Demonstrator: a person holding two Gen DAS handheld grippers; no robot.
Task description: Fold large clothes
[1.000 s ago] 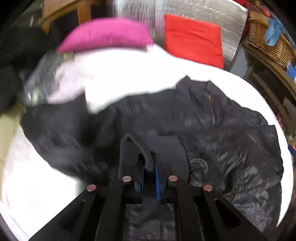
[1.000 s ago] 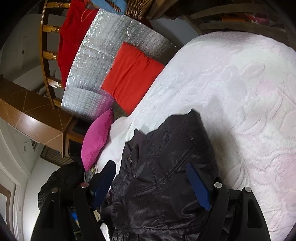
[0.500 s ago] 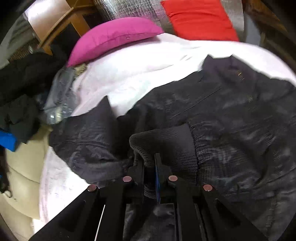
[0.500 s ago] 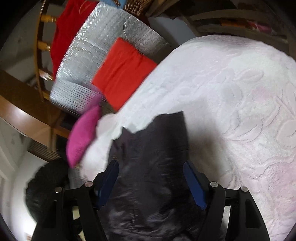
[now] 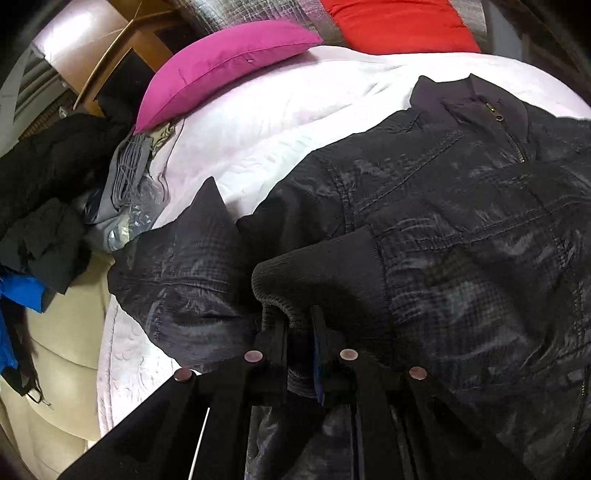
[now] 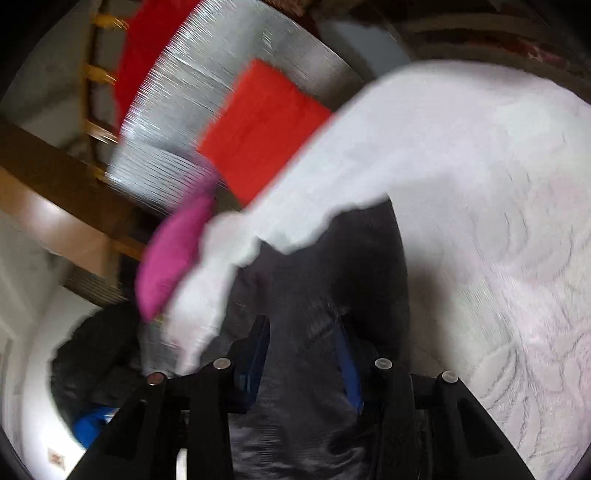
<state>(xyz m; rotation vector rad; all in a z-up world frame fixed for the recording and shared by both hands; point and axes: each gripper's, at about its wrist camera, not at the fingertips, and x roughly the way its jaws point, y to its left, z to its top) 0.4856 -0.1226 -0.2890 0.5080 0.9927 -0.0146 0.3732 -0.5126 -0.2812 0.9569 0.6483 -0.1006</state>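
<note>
A black quilted jacket [image 5: 461, 221] lies spread on the white bed cover [image 5: 277, 110], collar and zip at the far side. One sleeve is folded across its body. My left gripper [image 5: 295, 317] is shut on that sleeve's knitted cuff [image 5: 325, 273], and its jaws are just starting to ease apart. In the blurred right wrist view, my right gripper [image 6: 301, 332] sits over another edge of the jacket [image 6: 332, 266]. Its jaws are closing with shiny black fabric between the blue pads [image 6: 258, 350]. I see no pressing contact.
A pink pillow [image 5: 221, 62] and a red cushion [image 5: 399, 22] lie at the bed's far end, against a silver mat [image 6: 207, 92]. At the left are a pile of dark clothes [image 5: 48, 192], a grey bagged item [image 5: 125, 184] and something blue [image 5: 22, 295]. White cover [image 6: 480, 221] stretches right of the jacket.
My left gripper has sunk and turned, keeping hold of the cuff, so more of the left-hand clutter shows. The right jaws have narrowed sharply around the jacket fabric while the gripper shifted.
</note>
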